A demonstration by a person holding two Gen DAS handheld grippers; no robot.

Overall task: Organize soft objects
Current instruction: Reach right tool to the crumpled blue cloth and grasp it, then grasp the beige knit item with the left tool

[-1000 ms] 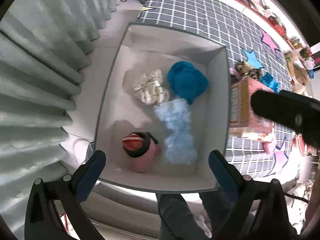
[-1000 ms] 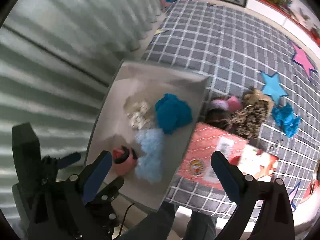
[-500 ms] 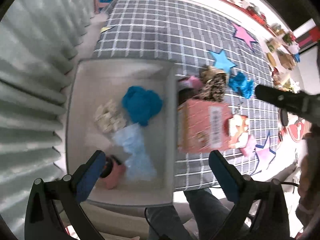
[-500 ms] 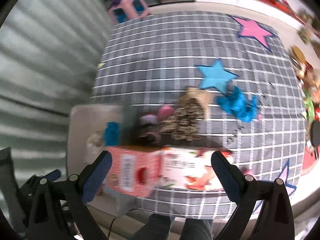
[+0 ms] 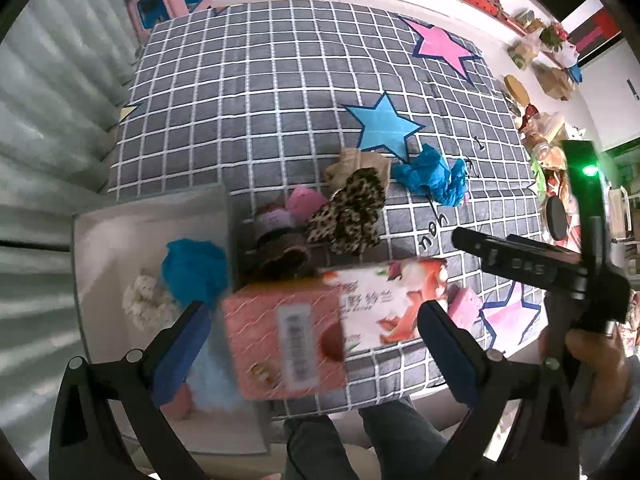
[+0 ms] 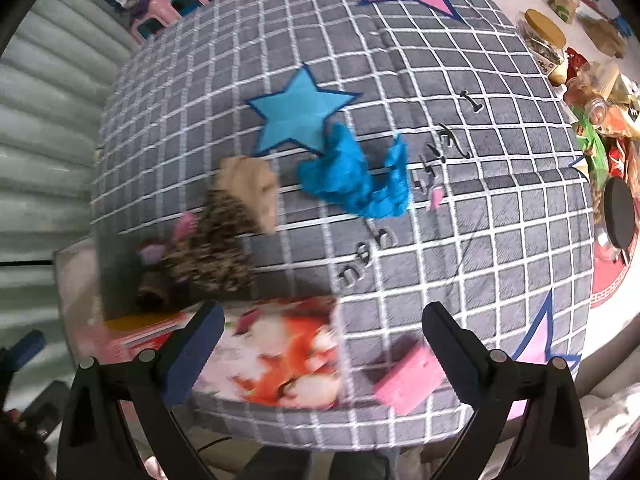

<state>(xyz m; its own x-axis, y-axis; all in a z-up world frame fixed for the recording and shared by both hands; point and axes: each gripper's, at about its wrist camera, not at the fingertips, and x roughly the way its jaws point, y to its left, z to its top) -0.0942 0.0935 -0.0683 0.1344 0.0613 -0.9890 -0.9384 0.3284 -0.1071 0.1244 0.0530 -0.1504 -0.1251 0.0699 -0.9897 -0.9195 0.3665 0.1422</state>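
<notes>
Over the mat [image 5: 280, 92] now, both views have swung off the bin [image 5: 100, 240]; you hold left tongs [image 5: 310, 354] and right tongs [image 6: 320, 354] spread wide, empty. Leopard cloth [image 5: 348, 216] and blue cloth [image 6: 356, 176] remain unsorted beside the red box [image 5: 304, 336].

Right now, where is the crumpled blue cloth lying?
The blue cloth lies on the checked mat in the right wrist view, just right of the blue star and the leopard cloth.
</notes>
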